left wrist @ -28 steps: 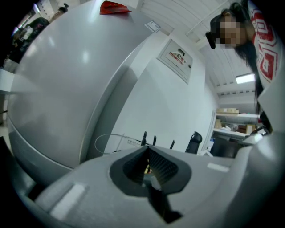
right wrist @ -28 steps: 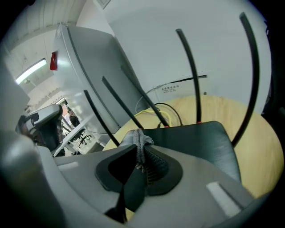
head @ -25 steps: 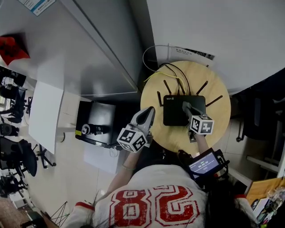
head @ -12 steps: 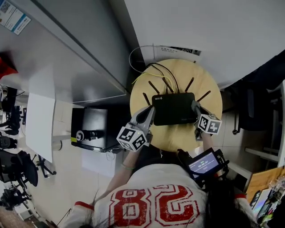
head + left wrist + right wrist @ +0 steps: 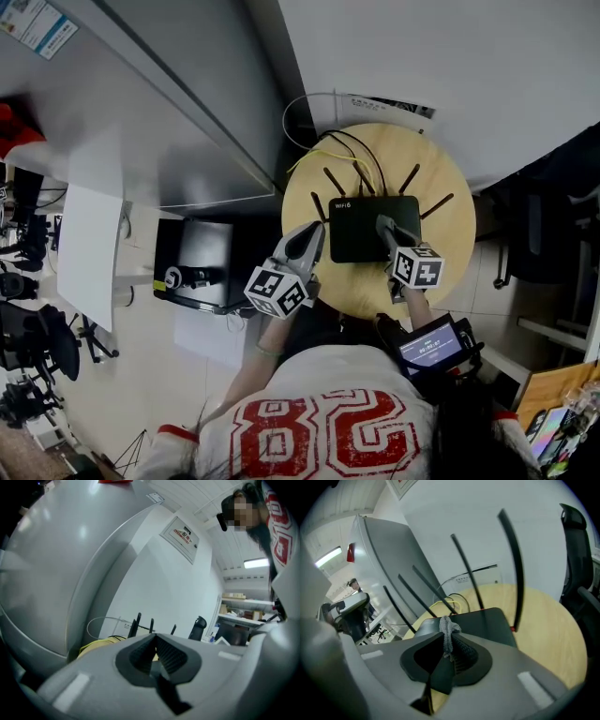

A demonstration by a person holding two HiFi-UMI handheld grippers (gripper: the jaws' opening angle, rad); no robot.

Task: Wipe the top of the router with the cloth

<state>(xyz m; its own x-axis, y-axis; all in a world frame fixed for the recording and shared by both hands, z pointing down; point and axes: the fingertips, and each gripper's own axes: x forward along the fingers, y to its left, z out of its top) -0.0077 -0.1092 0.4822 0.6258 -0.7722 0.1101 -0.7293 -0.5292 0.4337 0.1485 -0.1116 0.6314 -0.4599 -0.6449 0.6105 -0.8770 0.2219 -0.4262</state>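
**Limp cloth pinched over a rigid router**

Head view: the router (image 5: 361, 239) lies flat on the round surface (image 5: 450, 253). The right gripper (image 5: 382, 223) is over its top, and the left gripper (image 5: 312, 234) is just beside its left edge.

Left gripper view: jaws together, nothing between them.

Right gripper view: jaws clamped on the bunched grey cloth (image 5: 447, 629). It looks soft and light; the router looks stiff and may slide.

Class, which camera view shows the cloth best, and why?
The right gripper view: the grey cloth shows bunched between the right gripper's shut jaws, over the router. In the head view it is too small to tell; the left gripper view lacks it.
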